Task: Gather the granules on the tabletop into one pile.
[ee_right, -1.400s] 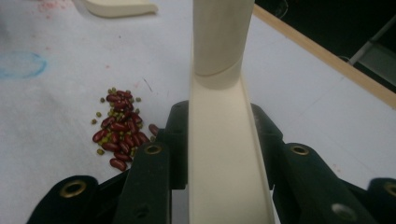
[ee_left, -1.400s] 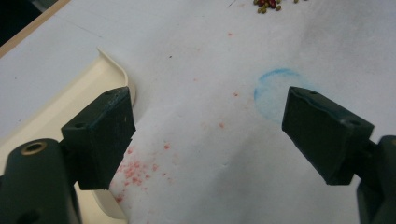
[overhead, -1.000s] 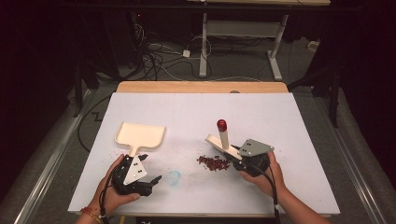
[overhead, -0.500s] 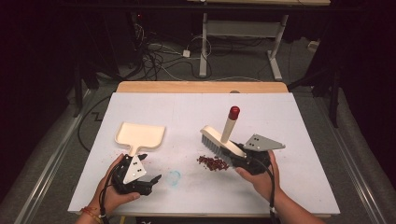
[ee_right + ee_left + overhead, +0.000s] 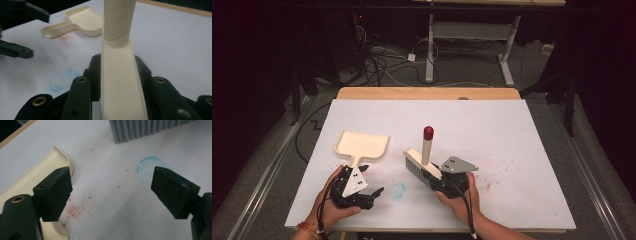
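A cream dustpan (image 5: 362, 144) lies flat on the white table, its handle pointing at my left gripper (image 5: 373, 180). That gripper rests on the table with its jaws wide open and nothing between them. From the left gripper view (image 5: 111, 187), the dustpan handle (image 5: 30, 177) lies just outside the left jaw. My right gripper (image 5: 432, 177) is shut on the cream back of a hand brush (image 5: 422, 162). The brush's grey bristles (image 5: 413, 166) face left and its red-tipped handle (image 5: 428, 132) stands up. In the right gripper view (image 5: 117, 62) both jaws clamp the brush back (image 5: 120, 85).
A faint blue ring (image 5: 398, 190) is drawn on the table between the two grippers. Red smears (image 5: 72, 208) mark the sheet by the dustpan handle. The table's near edge runs just under both hands. Desk legs and cables stand on the floor beyond the far edge.
My right gripper has carried the brush left, over the spot where the red crumb pile lay, and the handle stands more upright. The left gripper and dustpan have not moved.
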### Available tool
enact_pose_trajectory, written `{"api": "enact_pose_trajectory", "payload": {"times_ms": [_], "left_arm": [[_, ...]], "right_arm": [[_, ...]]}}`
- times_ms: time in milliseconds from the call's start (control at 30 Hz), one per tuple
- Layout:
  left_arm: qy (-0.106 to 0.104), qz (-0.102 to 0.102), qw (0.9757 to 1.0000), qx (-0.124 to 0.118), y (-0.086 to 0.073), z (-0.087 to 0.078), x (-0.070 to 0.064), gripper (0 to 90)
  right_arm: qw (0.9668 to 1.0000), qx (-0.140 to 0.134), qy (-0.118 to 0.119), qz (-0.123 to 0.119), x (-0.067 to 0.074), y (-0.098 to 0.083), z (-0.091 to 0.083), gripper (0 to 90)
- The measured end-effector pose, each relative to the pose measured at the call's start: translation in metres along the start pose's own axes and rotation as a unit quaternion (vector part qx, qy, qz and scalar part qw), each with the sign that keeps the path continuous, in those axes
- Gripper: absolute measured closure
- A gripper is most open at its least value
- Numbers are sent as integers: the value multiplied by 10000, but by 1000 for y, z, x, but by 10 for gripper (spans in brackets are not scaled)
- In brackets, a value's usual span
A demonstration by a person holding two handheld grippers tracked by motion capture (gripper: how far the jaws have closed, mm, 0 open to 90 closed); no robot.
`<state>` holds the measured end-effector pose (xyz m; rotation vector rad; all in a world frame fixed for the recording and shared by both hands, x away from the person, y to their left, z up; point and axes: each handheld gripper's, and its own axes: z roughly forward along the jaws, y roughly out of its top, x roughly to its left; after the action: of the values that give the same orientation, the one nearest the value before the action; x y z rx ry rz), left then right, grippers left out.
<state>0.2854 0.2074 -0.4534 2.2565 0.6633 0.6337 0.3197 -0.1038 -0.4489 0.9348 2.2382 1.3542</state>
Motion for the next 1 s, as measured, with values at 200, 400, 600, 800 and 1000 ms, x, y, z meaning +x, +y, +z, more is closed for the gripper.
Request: {"api": "enact_pose_trajectory", "payload": {"times_ms": [200,400,600,800,1000], "left_arm": [[12,91,9999,47,1,1,-3,166],[-31,119,9999,77,2,4,-5,167],[-42,130,9999,60,3,4,-5,166],[-35,122,9999,66,2,4,-4,167],[-28,108,9999,68,2,4,-3,166]], "right_arm": [[9998,61,-194,47,-7,-6,-13,674],[9992,111,-351,135,-16,-7,-29,674],[9997,52,-207,100,-20,-4,-36,674],[9998,-56,-183,-109,-28,5,-50,674],[9992,-138,-278,-258,-44,12,-70,673]]}}
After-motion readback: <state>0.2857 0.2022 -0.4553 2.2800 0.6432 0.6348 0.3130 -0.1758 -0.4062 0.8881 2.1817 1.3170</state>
